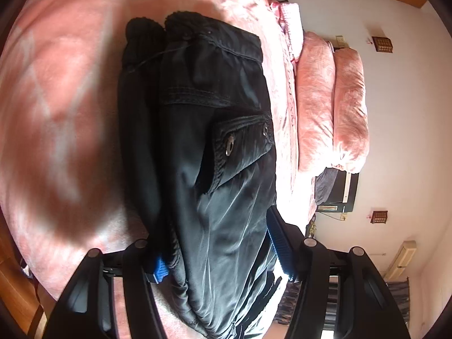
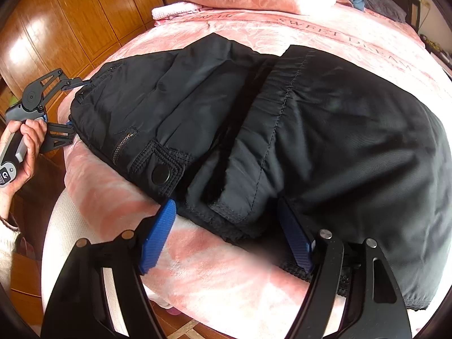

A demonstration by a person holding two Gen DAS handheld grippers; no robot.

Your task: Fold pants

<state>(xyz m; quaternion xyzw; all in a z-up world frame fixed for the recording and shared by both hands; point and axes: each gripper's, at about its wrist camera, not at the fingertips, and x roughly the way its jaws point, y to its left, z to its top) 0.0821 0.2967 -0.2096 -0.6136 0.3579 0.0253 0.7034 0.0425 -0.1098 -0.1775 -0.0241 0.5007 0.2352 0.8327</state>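
black pants [image 2: 282,118] folded up into a thick bundle, lying on a pink bed cover [image 2: 197,268] near the edge of the bed. no boxes or baskets to see, only pockets on the pants: one with a zipper [image 2: 124,144] done up, one flap with two metal snaps [image 1: 228,144], one patch with a round black button [image 2: 161,175]; cannot tell what is inside any pocket. pink pillows [image 1: 330,104] stacked at the far end of the bed, wooden closet doors [image 2: 70,22] beside it. left tongs [image 1: 223,257] standing open at one end of the bundle, blue pads on each side of the cloth, pants bunched in the gap between them, not squeezed. seen from the right camera, same left tongs [image 2: 70,104] held in a hand [image 2: 26,152], one finger above and one below the end of the pants. right tongs [image 2: 234,234] open wide at the near edge, left blue pad [image 2: 158,234] resting on the pink cover just beside the pants, right blue pad [image 2: 293,237] tucked against the dark cloth, a hem of the pants lying between the two, nothing pinched.
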